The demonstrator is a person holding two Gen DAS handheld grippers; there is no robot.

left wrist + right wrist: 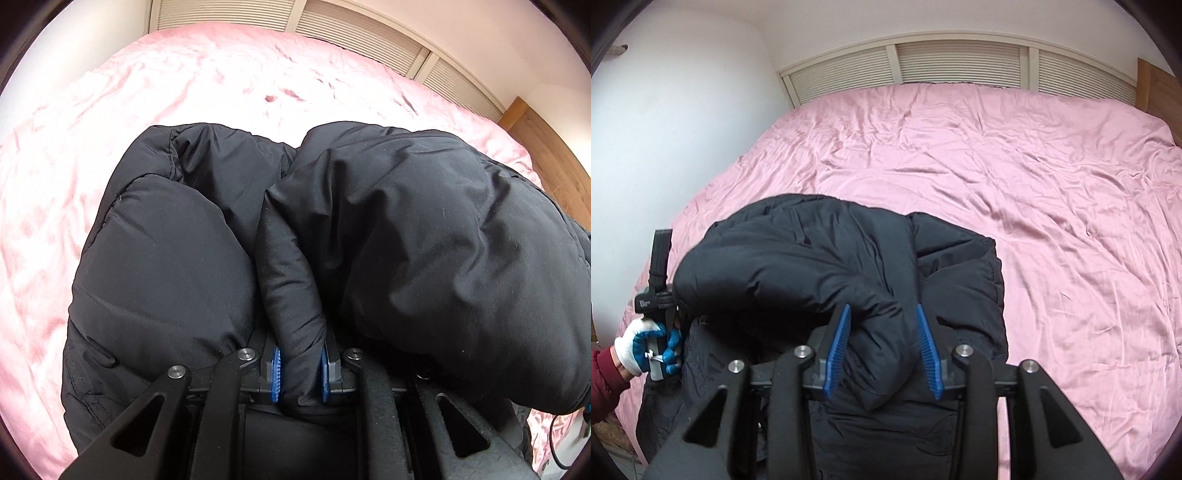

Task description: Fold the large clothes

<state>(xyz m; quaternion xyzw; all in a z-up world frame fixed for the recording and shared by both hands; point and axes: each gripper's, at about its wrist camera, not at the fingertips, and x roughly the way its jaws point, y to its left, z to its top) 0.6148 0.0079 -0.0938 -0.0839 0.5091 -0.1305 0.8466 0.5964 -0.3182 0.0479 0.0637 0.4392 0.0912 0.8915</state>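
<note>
Left tongs [300,373] are clenched on a narrow ridge of the black padded jacket [424,236], the blue pads [276,373] pressed against the fabric from both sides. Right tongs [882,350] are released: their pads [839,350] stand apart, and a rounded fold of the jacket [798,266] is seen between them without being pinched. No earlier picture is supplied, so nothing can be said of how they came to this.

The jacket is laid on the near part of the pink bed [1052,192], bunched into thick, puffy lobes, with its far edge well short of the louvred panels [960,61] at the head. Beside the jacket's left edge, in the right wrist view, a gloved hand [646,350] is seen wrapped around the handle of the left tool.

A fold appears to be in hand: one part of the jacket is judged to have been laid over the body and let go by the right tongs, while the left side is held in place. A fresh grasp by the right tongs on a free edge or sleeve is probably called for next, taken deep enough that the slippery, springy padding is not lost.
</note>
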